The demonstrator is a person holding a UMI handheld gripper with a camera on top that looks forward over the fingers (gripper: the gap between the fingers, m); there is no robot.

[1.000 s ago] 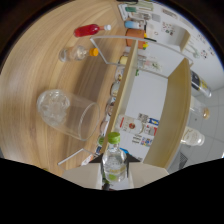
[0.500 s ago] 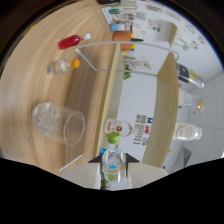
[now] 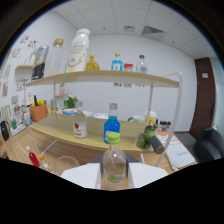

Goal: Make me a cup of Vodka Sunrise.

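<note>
In the gripper view, the gripper (image 3: 114, 176) shows as 2 pale fingers (image 3: 80, 176) low in the scene, and between them stands a small clear bottle (image 3: 114, 164) with a green cap, upright, holding a little pale liquid. Both fingers sit close against the sides of the bottle and appear to pinch it, though the exact contact is hard to make out. Just beside the left finger, a clear glass cup (image 3: 66, 163) rests on the wooden table (image 3: 20, 150), and farther to that side lies a small bottle with red contents (image 3: 33, 158). Beyond the fingers stands a 2-tier wooden shelf (image 3: 102, 77) on white legs. On its lower tier a bottle with blue liquid (image 3: 111, 125) stands directly behind the held bottle, a clear bottle with a red label (image 3: 79, 123) stands beside it, and a dark green bottle (image 3: 145, 136) sits near the other end. A small green plant (image 3: 70, 102) and an orange pot (image 3: 37, 111) sit farther back on that tier. The upper tier carries a large white jug (image 3: 78, 50), an amber bottle (image 3: 92, 63), a blue bottle (image 3: 117, 62) and a clear bottle (image 3: 142, 63). A white wall rises behind, with a dark door (image 3: 204, 97) to one side.
</note>
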